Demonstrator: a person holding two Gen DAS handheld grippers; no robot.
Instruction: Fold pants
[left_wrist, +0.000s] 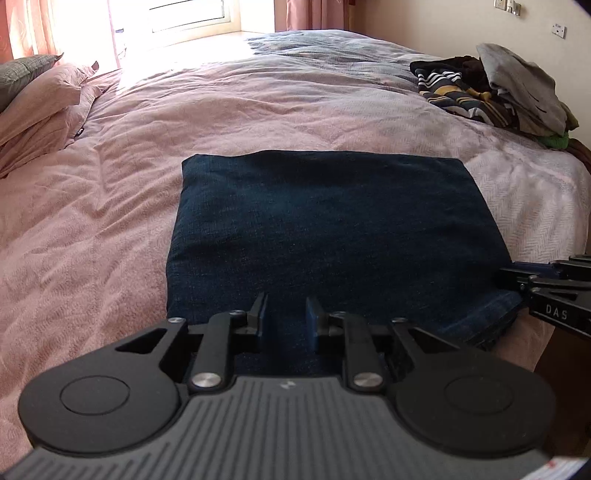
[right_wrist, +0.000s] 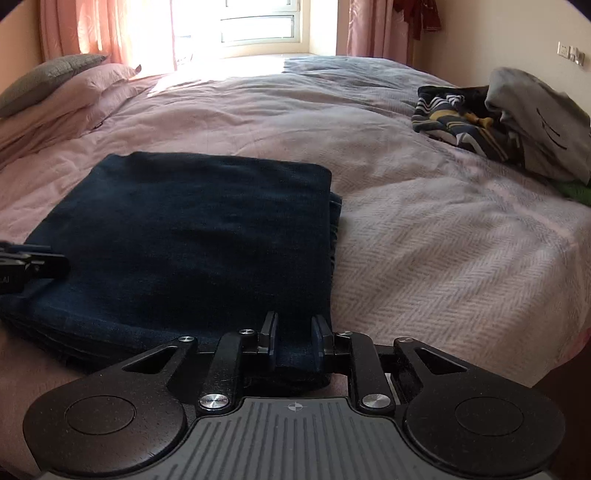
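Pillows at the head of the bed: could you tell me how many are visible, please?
2: a grey pillow at the far left edge, and a pink pillow lying just in front of it. More may be hidden behind them.

This is a home bedroom. A wide bed (left_wrist: 229, 122) with a rumpled pink cover fills both views, with pillows (right_wrist: 62, 92) stacked at its left end. Behind it a sunlit window (right_wrist: 258, 26) is flanked by pink curtains (right_wrist: 85, 33). A heap of clothes (left_wrist: 491, 92) lies on the bed's right side, and wall sockets (right_wrist: 570, 53) sit above it.
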